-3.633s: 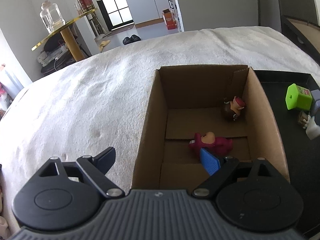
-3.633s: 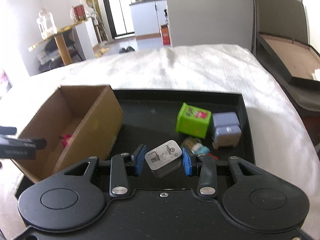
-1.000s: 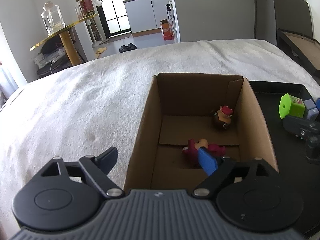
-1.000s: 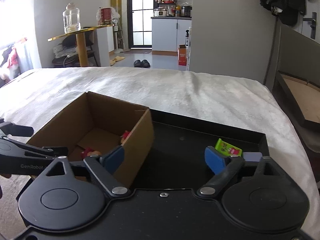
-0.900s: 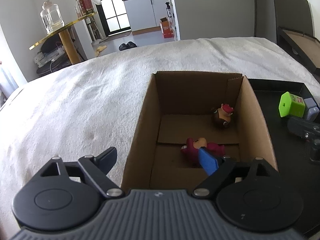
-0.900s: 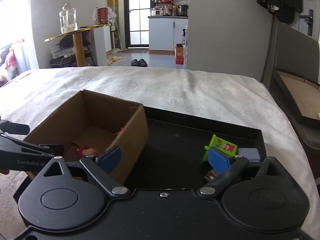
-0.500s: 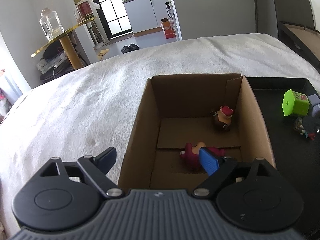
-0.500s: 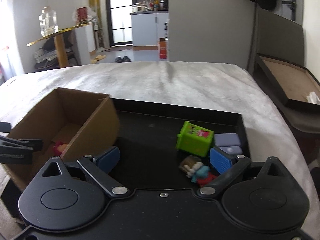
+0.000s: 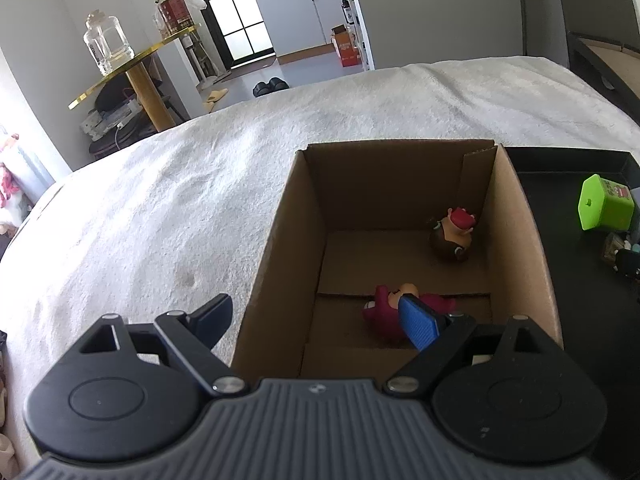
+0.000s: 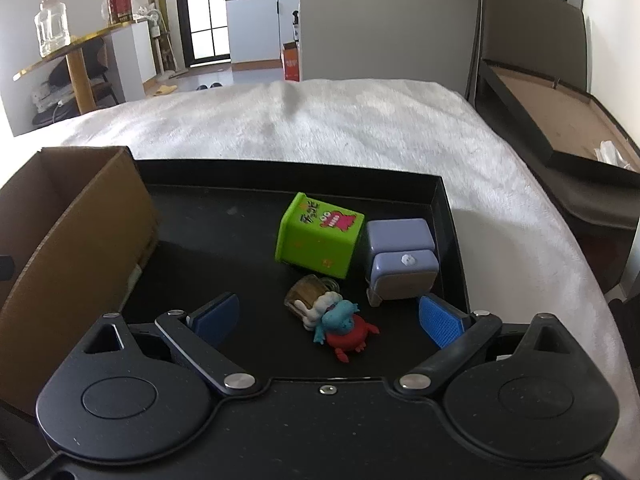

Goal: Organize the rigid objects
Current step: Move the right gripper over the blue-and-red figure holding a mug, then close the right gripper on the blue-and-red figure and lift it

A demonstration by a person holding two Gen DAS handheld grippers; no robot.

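Observation:
An open cardboard box (image 9: 516, 208) (image 10: 80, 216) sits on the white blanket, beside a black tray (image 10: 436, 188). Inside the box lie a brown figure with a red cap (image 9: 454, 234) and a magenta figure (image 9: 384, 312). My left gripper (image 9: 320, 320) is open and empty, straddling the box's near left wall. On the tray are a green cube (image 10: 318, 236) (image 9: 606, 208), a lavender box (image 10: 400, 258), and a small blue-and-red toy cluster (image 10: 334, 320). My right gripper (image 10: 332, 320) is open, low over the tray, with the toy cluster between its fingers.
The white blanket (image 9: 160, 208) spreads to the left and behind. A dark frame with a brown board (image 10: 560, 128) stands to the right of the bed. A gold table with a glass jar (image 9: 106, 46) stands at the back left.
My right gripper carried a white charger earlier and is now open and empty. It swung back right from the box and dropped lower over the tray toys. The left gripper barely moved.

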